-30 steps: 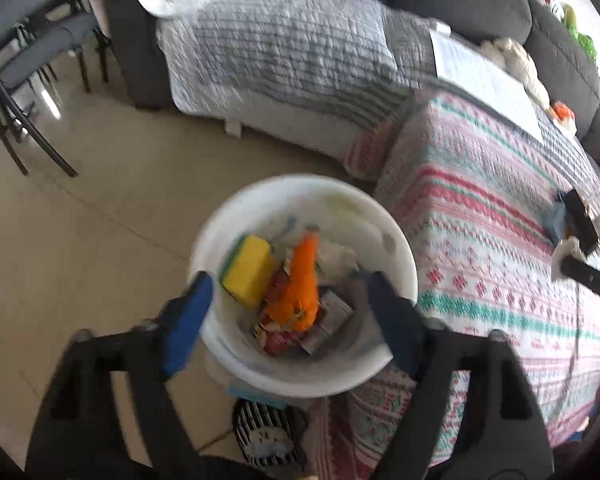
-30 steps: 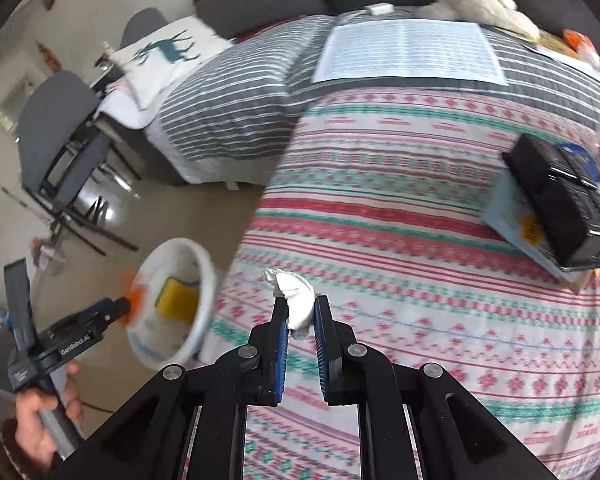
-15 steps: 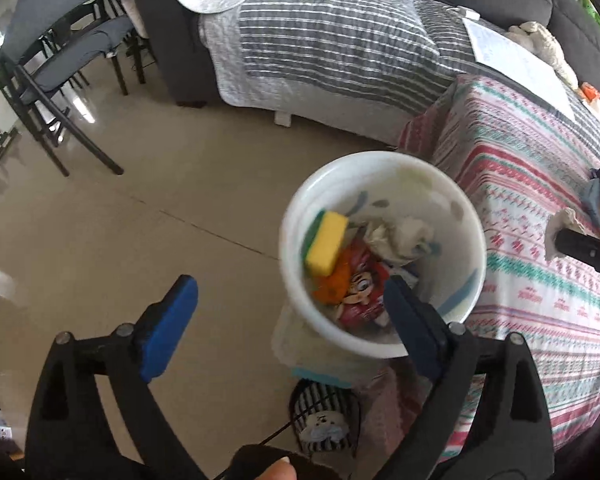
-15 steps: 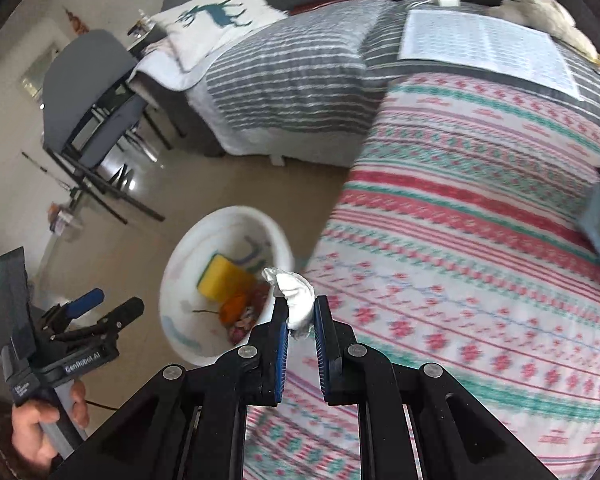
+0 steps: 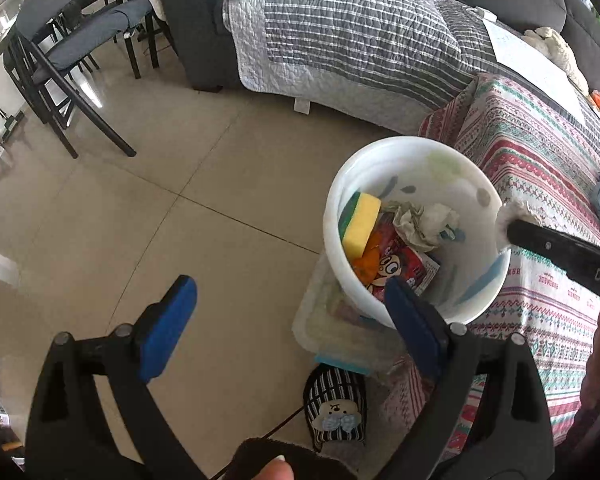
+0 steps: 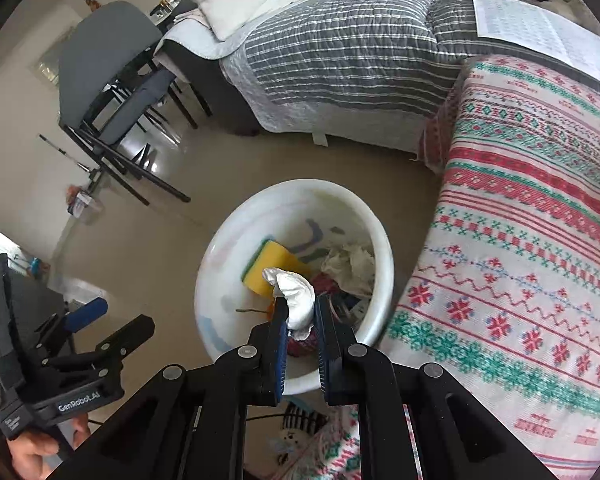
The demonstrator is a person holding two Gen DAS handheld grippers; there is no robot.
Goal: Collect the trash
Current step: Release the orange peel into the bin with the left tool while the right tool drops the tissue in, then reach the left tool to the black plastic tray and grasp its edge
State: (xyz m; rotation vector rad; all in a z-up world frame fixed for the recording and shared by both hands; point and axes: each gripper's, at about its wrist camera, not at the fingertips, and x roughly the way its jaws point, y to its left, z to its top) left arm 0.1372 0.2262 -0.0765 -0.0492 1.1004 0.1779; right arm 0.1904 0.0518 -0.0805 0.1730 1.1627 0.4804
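A white trash bucket (image 5: pixel 336 248) (image 6: pixel 384 256) stands on the floor beside the patterned bed. It holds a yellow and green sponge (image 5: pixel 360 226) (image 6: pixel 278 260), crumpled paper (image 5: pixel 426 222), an orange piece and a red wrapper (image 5: pixel 398 268). My right gripper (image 6: pixel 300 314) is shut on a white crumpled tissue (image 6: pixel 296 296) and holds it over the bucket; it also shows in the left wrist view (image 5: pixel 514 216) at the bucket's right rim. My left gripper (image 5: pixel 288 320) is open and empty, left of the bucket; it also shows in the right wrist view (image 6: pixel 100 320).
A bed with a red, green and white patterned cover (image 5: pixel 540 168) (image 6: pixel 540 240) lies right of the bucket. A grey striped sofa (image 5: pixel 360 40) is behind. Chairs (image 5: pixel 72 52) stand at the far left. A clear plastic box (image 5: pixel 332 332) and a striped slipper (image 5: pixel 336 408) lie under the bucket.
My right gripper has carried the tissue from above the bed leftward to over the bucket. My left gripper has drawn back and left from the bucket, open throughout.
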